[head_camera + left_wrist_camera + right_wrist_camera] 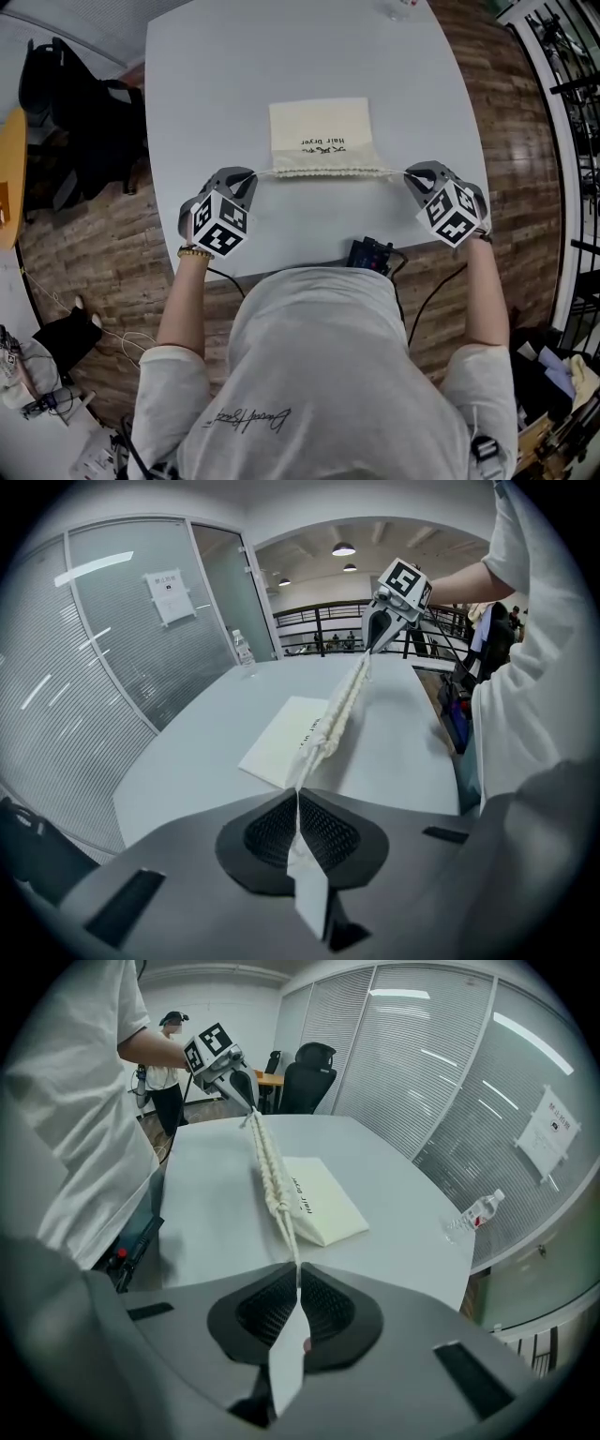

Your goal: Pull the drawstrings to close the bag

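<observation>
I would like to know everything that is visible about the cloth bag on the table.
The bag is a flat, cream-coloured cloth pouch, roughly square, with small black print reading Hair Dryer. It lies on the white table. The mouth, at the edge nearest the person, is gathered into tight ruffles. A thin cord leaves each end of the mouth and runs taut: one is pinched in the left claw, the other in the right claw. Nothing else touches it.

Found open table (206,112) left, right and beyond the bag (319,127); blocked on the bag's near side by taut drawstrings (292,1241) and a dark device (370,253).
</observation>
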{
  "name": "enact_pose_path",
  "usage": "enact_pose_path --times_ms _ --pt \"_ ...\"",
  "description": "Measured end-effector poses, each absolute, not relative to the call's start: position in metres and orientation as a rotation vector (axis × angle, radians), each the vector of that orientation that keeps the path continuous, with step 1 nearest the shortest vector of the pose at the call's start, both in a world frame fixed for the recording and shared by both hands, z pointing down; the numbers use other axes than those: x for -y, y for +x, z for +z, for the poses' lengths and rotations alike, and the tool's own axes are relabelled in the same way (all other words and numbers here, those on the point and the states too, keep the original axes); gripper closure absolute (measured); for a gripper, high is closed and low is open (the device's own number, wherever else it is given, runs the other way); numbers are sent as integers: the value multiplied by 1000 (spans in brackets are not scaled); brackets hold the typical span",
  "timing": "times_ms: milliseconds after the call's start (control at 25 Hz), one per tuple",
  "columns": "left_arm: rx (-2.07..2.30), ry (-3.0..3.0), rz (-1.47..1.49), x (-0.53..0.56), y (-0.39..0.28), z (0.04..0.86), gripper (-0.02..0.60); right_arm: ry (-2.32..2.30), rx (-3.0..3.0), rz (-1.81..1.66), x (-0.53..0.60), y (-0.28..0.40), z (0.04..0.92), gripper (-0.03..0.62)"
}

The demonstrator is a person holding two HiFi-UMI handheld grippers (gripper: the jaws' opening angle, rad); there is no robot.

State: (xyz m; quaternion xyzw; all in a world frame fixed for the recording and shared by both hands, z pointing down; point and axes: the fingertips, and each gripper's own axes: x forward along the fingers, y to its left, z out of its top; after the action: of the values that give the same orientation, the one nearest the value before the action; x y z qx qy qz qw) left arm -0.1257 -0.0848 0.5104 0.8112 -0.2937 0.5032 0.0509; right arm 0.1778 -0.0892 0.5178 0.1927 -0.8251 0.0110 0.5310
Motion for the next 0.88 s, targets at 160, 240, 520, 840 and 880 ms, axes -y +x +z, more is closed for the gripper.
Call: enact_pose_path --times_ms 160,240,520,840,880 --pt "915 2473 1527 87 -129 504 568 477 1975 27 88 182 514 562" --pt "927 2472 1531 86 -131 501 568 482 1975 23 88 183 511 562" --pt "977 2477 1541 84 -140 493 568 511 1973 17 87 191 502 562" --pt "1009 2474 1548 85 -152 483 568 540 1969 20 89 202 493 563" --pt "1018 2465 1545 86 -154 483 568 545 1968 22 90 204 493 563"
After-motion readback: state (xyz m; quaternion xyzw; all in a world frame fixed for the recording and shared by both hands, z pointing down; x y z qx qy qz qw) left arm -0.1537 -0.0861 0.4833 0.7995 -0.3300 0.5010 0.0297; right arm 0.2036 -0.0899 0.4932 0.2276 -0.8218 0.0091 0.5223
